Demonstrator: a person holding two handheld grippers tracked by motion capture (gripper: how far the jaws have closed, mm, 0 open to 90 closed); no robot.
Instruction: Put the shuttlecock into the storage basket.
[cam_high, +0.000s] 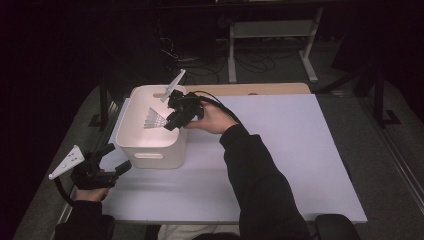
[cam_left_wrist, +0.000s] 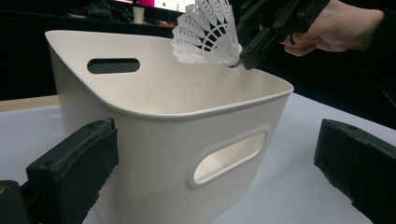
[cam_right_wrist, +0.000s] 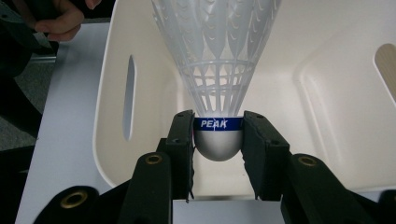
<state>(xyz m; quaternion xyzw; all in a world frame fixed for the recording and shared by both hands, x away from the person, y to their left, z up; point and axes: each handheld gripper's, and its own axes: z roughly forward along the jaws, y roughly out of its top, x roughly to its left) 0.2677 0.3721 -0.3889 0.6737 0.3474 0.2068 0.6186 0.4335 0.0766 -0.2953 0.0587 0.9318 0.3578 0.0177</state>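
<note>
A white plastic shuttlecock (cam_right_wrist: 217, 70) with a blue band on its cork hangs over the open white bin (cam_high: 150, 145). My right gripper (cam_right_wrist: 218, 135) is shut on the cork, skirt pointing away from the jaws. From above, that right gripper (cam_high: 170, 122) sits over the bin's right side, with the shuttlecock (cam_high: 155, 119) above its inside. In the left gripper view the shuttlecock (cam_left_wrist: 205, 35) hovers above the far rim of the bin (cam_left_wrist: 154, 140). My left gripper (cam_high: 117, 162) rests at the table's left front, jaws open and empty, facing the bin's handle wall.
The white table top (cam_high: 280, 145) stretches wide to the right of the bin. A wooden board edge (cam_high: 250, 89) runs along the table's far side. Dark floor, cables and a white frame (cam_high: 272, 30) lie beyond.
</note>
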